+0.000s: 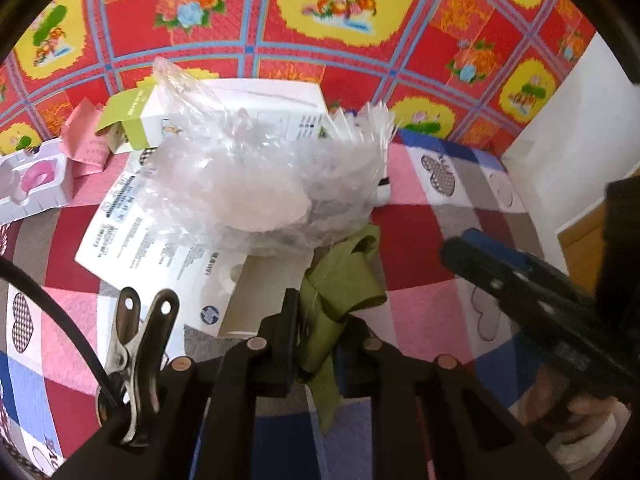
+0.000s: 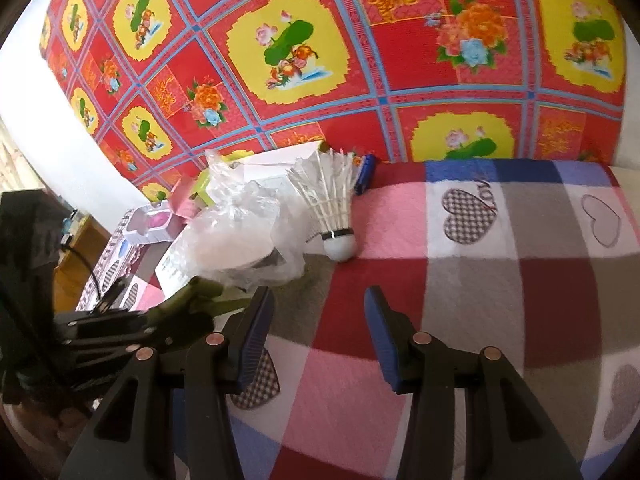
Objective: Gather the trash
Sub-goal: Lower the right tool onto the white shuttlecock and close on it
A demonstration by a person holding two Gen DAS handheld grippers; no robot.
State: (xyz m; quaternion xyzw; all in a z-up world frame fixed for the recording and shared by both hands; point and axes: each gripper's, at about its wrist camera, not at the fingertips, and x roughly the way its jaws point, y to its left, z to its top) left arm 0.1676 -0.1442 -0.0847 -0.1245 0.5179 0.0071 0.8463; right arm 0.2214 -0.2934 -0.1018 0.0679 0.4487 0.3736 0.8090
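Observation:
My left gripper [image 1: 316,344] is shut on an olive green ribbon [image 1: 340,292], which loops up from between the fingers and hangs down below them. The right wrist view shows that same left gripper [image 2: 160,320] at the left, with the green ribbon [image 2: 200,296] in it. Just beyond lies a crumpled clear plastic bag [image 1: 256,184] on a printed white leaflet [image 1: 160,240]. My right gripper [image 2: 318,336] stands open over the checked blanket [image 2: 480,300], nothing between its blue pads. It also shows at the right of the left wrist view [image 1: 520,288]. A white feather shuttlecock [image 2: 332,208] lies ahead of it.
A white and green box [image 1: 240,112] stands behind the bag. Pink paper [image 1: 86,148] and a white pack with a pink insert [image 1: 32,180] lie at the left. A small blue object [image 2: 366,174] rests by the red flowered wall cloth [image 2: 360,60]. A metal clip [image 1: 136,344] sits on my left gripper.

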